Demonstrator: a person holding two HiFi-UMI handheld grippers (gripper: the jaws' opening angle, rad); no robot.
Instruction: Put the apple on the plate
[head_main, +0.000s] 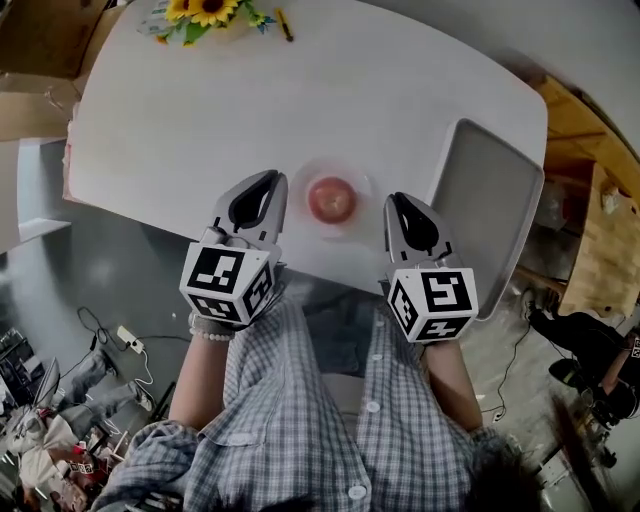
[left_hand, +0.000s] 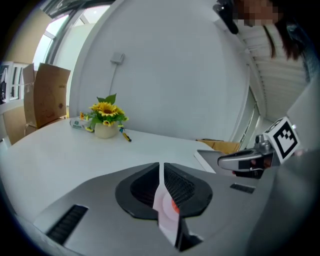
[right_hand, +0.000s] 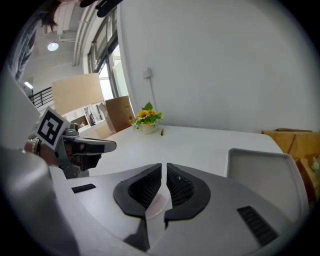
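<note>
the apple (head_main: 332, 199) sits on a pale, faintly pink plate (head_main: 303, 178) at the centre of the head view, near the lower edge of the white table (head_main: 300, 90). the left gripper (head_main: 266, 180) lies just left of the plate and the right gripper (head_main: 397, 200) just right of it, neither touching the fruit. each gripper's own view shows its jaws drawn together to a thin slit, with nothing held. the marker cubes (head_main: 228, 280) bear black-and-white square patterns, no words. a grey tray (head_main: 485, 200) lies at the right of the frame. a pot of sunflowers (head_main: 205, 12) stands at the upper left; print on the packet (left_hand: 79, 124) beside it is too small to read.
</note>
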